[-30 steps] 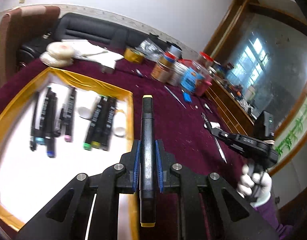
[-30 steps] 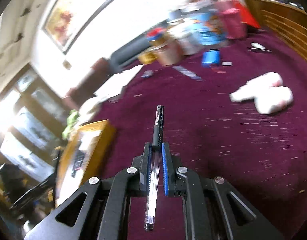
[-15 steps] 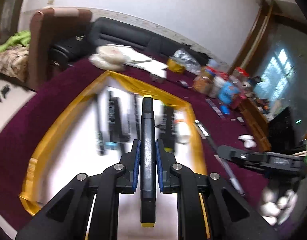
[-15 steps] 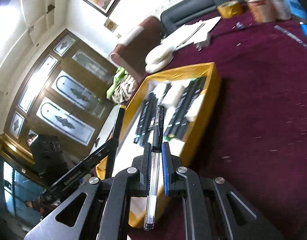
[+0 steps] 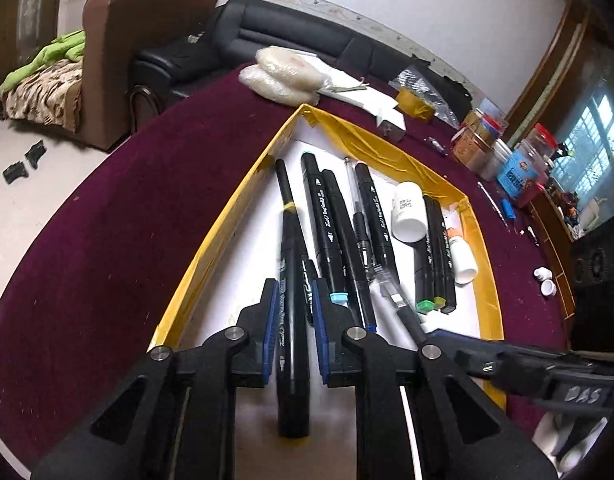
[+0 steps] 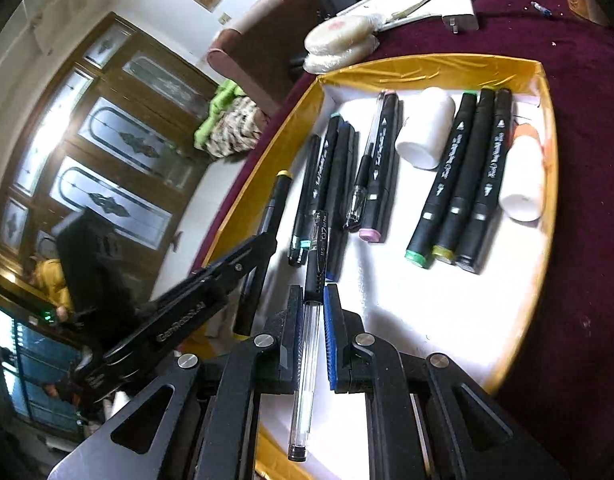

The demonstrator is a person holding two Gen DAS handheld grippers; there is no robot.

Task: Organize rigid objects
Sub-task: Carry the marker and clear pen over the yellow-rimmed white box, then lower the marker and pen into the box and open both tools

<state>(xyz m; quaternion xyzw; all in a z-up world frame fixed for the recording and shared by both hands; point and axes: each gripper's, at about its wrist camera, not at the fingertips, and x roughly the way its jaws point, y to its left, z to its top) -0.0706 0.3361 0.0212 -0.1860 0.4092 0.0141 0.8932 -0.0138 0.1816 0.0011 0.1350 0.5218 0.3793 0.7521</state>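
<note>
Over the left side of a white tray with a yellow rim (image 5: 211, 248), my left gripper (image 5: 294, 300) points down. A black marker with yellow ends (image 5: 293, 320) lies between its blue pads. The jaws are opening, and narrow gaps show on both sides of the marker. My right gripper (image 6: 309, 308) is shut on a clear gel pen with a black cap (image 6: 307, 340), just right of the left one and above the tray (image 6: 427, 68). Several black markers (image 6: 463, 176), another gel pen (image 6: 365, 172) and two white bottles (image 6: 425, 132) lie in the tray.
The tray sits on a round table with a dark red cloth (image 5: 107, 240). Behind the tray are wrapped white rounds (image 5: 283, 76), papers, a yellow tape roll (image 5: 415, 104) and jars (image 5: 479, 140). A sofa and an armchair (image 5: 143, 40) stand past the table's edge.
Both grippers have swung from the red cloth to above the tray and come lower. The left pads, tight on the marker before, now stand slightly off it.
</note>
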